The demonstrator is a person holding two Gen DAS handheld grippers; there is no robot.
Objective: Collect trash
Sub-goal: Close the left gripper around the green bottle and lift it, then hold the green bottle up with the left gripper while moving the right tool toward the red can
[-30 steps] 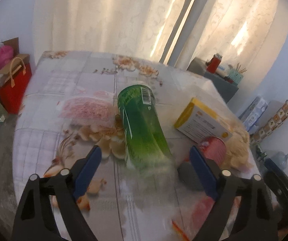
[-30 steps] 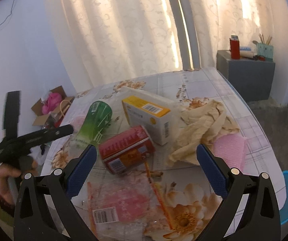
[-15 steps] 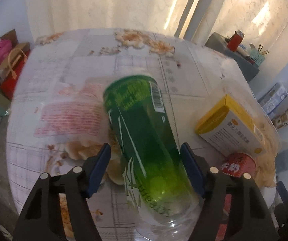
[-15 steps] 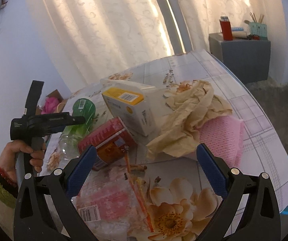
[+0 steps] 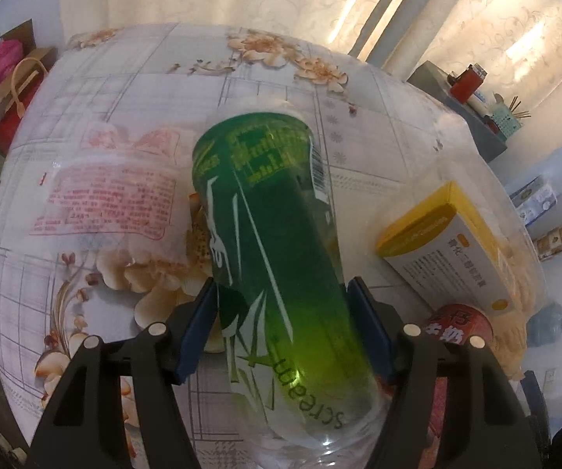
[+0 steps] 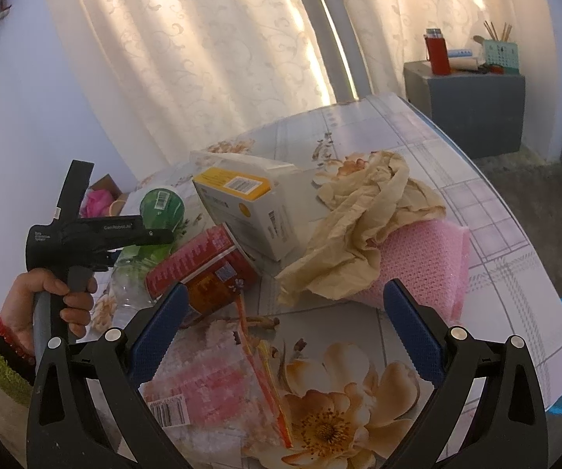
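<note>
so the left gripper (image 5: 282, 324) has its blue pads pressed against both sides of the green bottle (image 5: 277, 258), which lies on its side on the table (image 5: 132, 78) pointing away from the camera. gripping it across the middle makes sense, a round bottle would roll otherwise. just right of that grip sit the yellow box (image 5: 453, 250) and a red can (image 5: 458, 324), and a clear wrapper (image 5: 105, 195) lies to the left. the right gripper (image 6: 284, 330) hangs wide and empty above the other wrapper (image 6: 210, 387), with crumpled paper (image 6: 363, 230) and a pink cloth (image 6: 425, 262) ahead, probably next up.
</note>
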